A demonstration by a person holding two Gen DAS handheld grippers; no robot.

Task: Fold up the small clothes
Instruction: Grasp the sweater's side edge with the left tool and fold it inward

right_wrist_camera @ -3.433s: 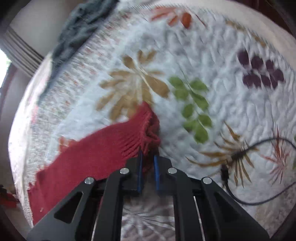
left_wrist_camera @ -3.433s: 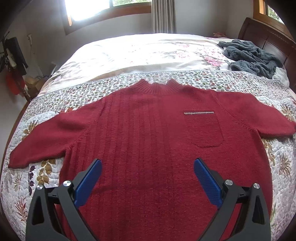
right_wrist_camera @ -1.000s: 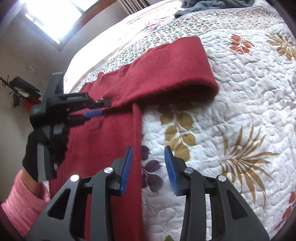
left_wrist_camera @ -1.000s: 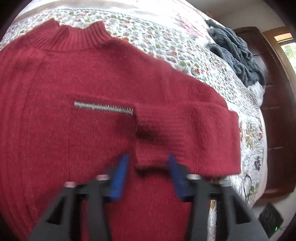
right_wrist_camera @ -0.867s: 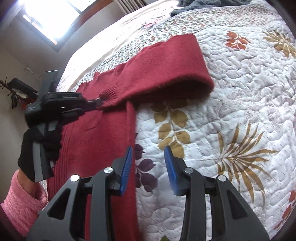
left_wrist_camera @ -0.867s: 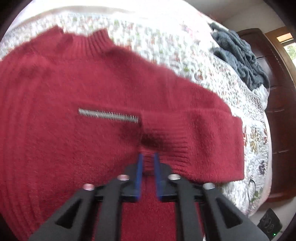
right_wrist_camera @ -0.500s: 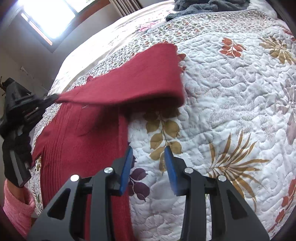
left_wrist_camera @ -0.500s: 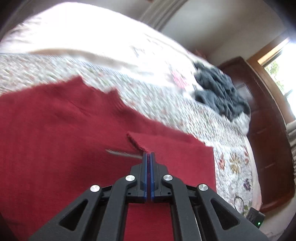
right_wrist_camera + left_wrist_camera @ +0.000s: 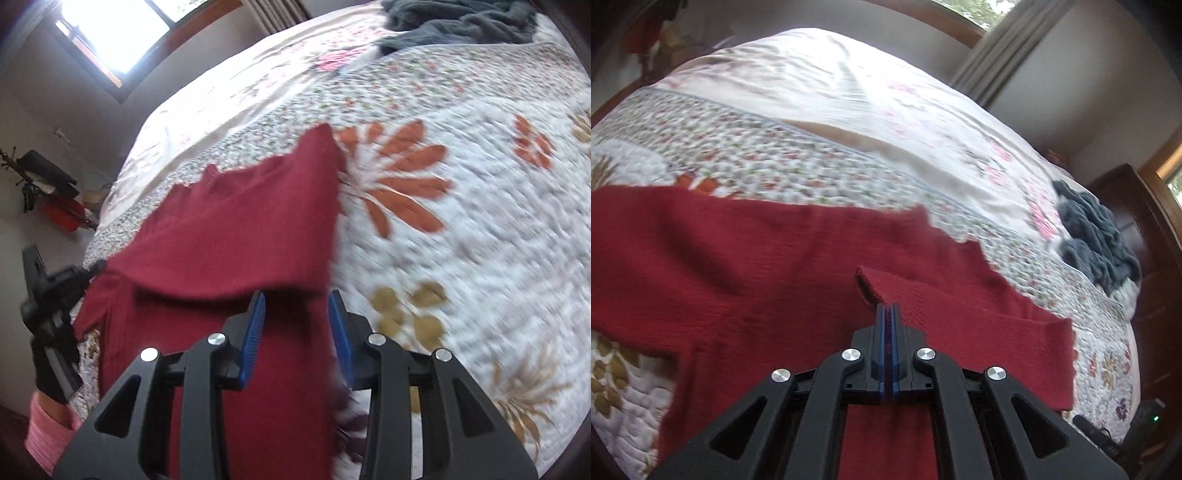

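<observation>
A red knit sweater (image 9: 746, 266) lies spread on the quilted bed. My left gripper (image 9: 887, 308) is shut on the cuff (image 9: 875, 286) of its right sleeve, lifted and drawn across over the sweater's body. In the right wrist view the same sweater (image 9: 229, 243) shows the sleeve stretched as a raised flap toward the left gripper (image 9: 94, 267) at the far left, held by a gloved hand with a pink sleeve (image 9: 48, 439). My right gripper (image 9: 295, 306) is open, hovering above the sweater's right side edge, nothing between its blue pads.
The floral quilt (image 9: 461, 240) covers the bed's near half, a pale sheet (image 9: 831, 92) the far half. A grey fleece garment (image 9: 1097, 240) is heaped by the dark wooden headboard (image 9: 1145, 221). A black device with a green light (image 9: 1148, 421) sits at the bed's edge.
My left gripper shut on the folded sleeve's cuff, then lifted and pulled it leftward across the sweater. My right gripper stayed open and moved left over the sweater's side edge.
</observation>
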